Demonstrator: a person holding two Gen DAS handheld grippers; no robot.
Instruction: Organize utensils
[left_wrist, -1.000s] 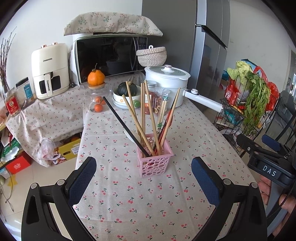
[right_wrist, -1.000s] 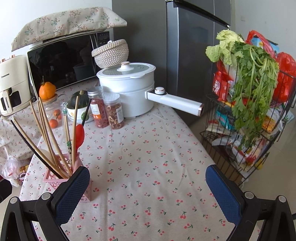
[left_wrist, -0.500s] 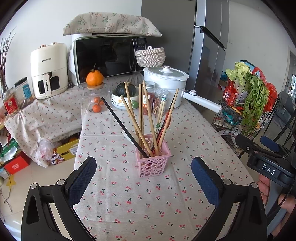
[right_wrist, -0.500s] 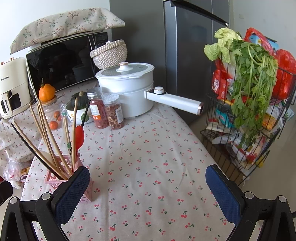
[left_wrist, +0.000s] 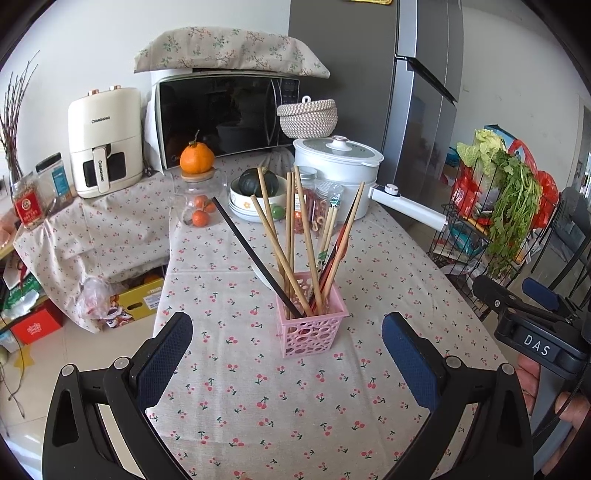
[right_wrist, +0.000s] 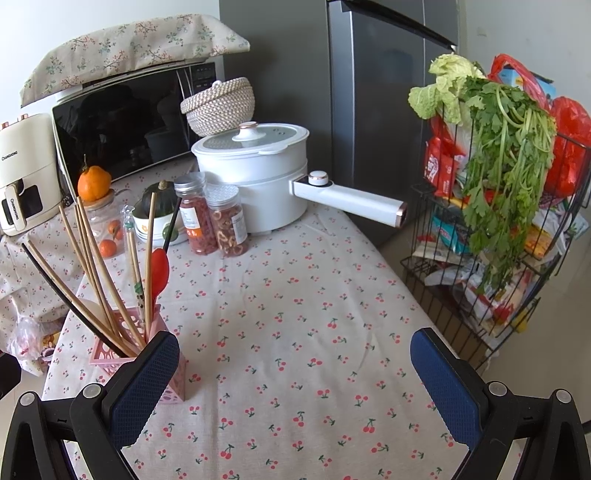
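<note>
- The pink perforated plastic square basket (left_wrist: 312, 325) stood upright on the cherry-print cloth-covered counter (left_wrist: 258, 398), so the long wooden chopsticks (left_wrist: 291, 236), a black stick and a red spoon (right_wrist: 159, 271) leaned on its rim and fanned outward.
- The left tool (left_wrist: 288, 354) hung spread and empty, squarely facing the basket.
- The right tool (right_wrist: 295, 384) was also spread, holding nothing, with the basket beside its left pad.
- No utensils lay loose, so the sorting looked finished.

"CHANGHONG" stands on my view's cream air fryer (left_wrist: 105, 142), left of the microwave (left_wrist: 225, 116), twice: body and drawer handle; "DAS" marks my right gripper (left_wrist: 537, 345).
</note>
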